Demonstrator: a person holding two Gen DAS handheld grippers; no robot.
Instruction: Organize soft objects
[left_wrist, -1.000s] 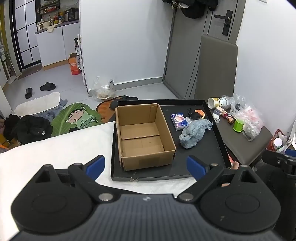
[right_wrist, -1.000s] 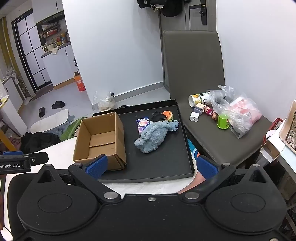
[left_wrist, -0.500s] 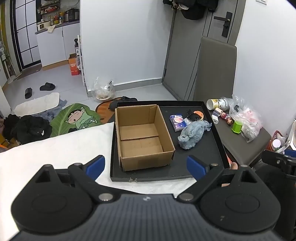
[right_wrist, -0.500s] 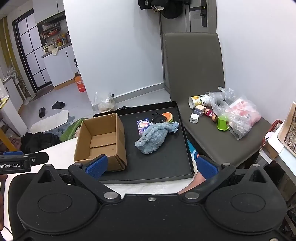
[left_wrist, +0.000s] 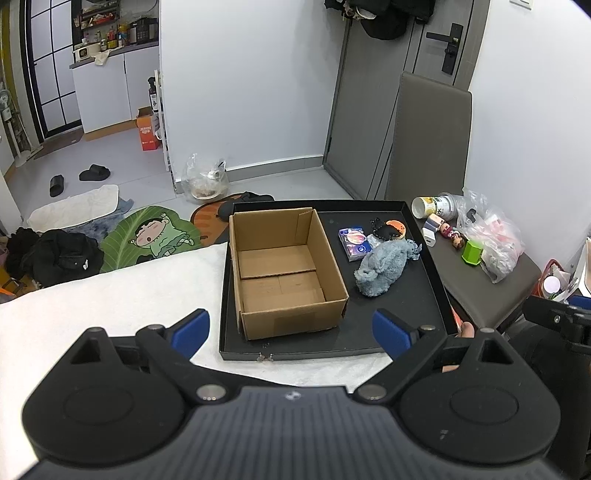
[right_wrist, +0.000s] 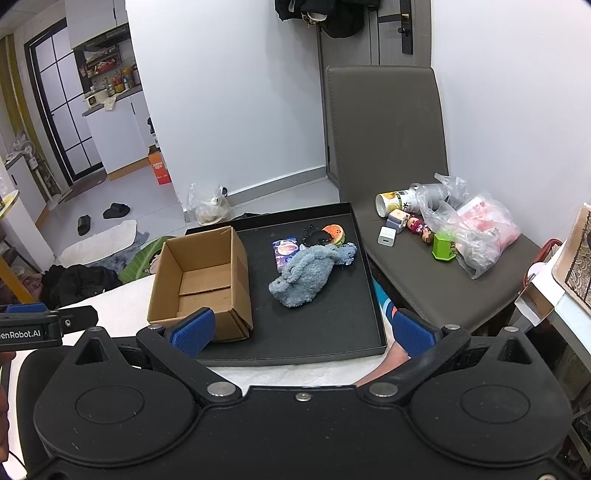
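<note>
The blue plush (right_wrist: 309, 275) looks light and squishy, so we'd pinch its fat middle. It's lying on the black tray (right_wrist: 332, 343), just right of the empty cardboard box (right_wrist: 201, 273). Our left gripper (left_wrist: 291, 330) and right gripper (right_wrist: 303, 328) both gape wide, holding nothing.

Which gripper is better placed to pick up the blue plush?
Probably the right gripper: the blue plush lies almost straight ahead of its open fingers, while the left gripper faces the cardboard box.

One cardboard box (left_wrist: 284, 269), one black tray (left_wrist: 406, 332), one blue plush toy (left_wrist: 384, 267), two tools.
</note>
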